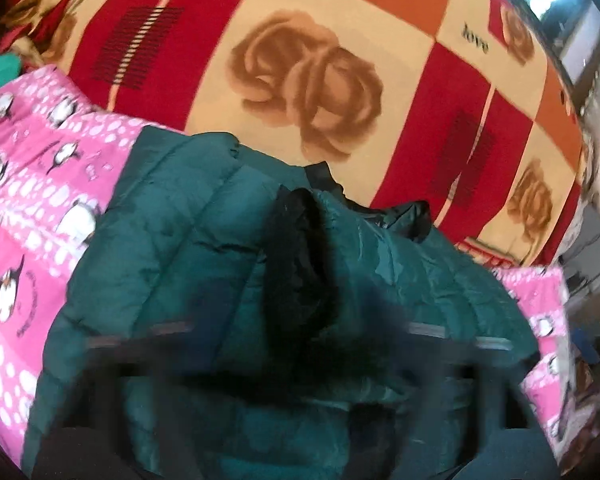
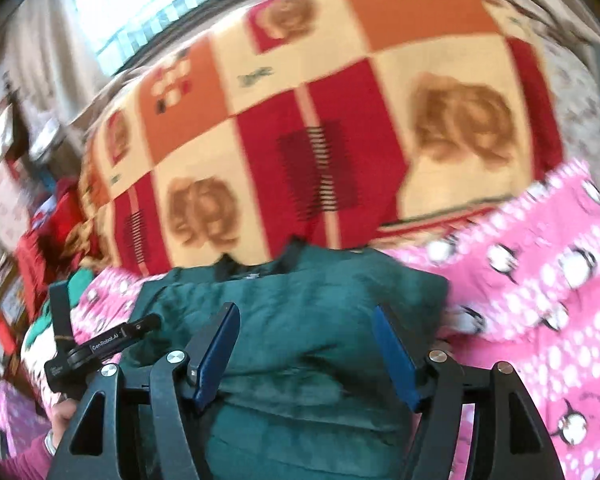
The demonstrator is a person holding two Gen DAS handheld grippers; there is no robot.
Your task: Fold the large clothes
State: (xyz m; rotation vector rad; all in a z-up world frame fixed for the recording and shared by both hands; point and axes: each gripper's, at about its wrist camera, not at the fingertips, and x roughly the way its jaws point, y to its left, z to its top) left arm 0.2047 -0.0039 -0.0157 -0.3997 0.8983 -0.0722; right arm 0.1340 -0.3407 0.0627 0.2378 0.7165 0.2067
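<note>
Bed middle: the checked blanket (image 1: 340, 92) lies flat and bare beyond the jacket (image 1: 204, 264); free passage across it in both views.
Near edge: the jacket bulks up on the pink quilt (image 2: 540, 280), filling the ground straight ahead of both grippers.
Right side: pink quilt, low and bare; passable.
Left side, right wrist view: the left gripper (image 2: 100, 340) and a hand (image 2: 62, 420) stand just beside the jacket's left edge, blocking that flank.
Far left: red cloth (image 2: 48, 240) heaped at the blanket's edge.
Right gripper (image 2: 304, 354): jaws apart over the jacket, gap clear.
</note>
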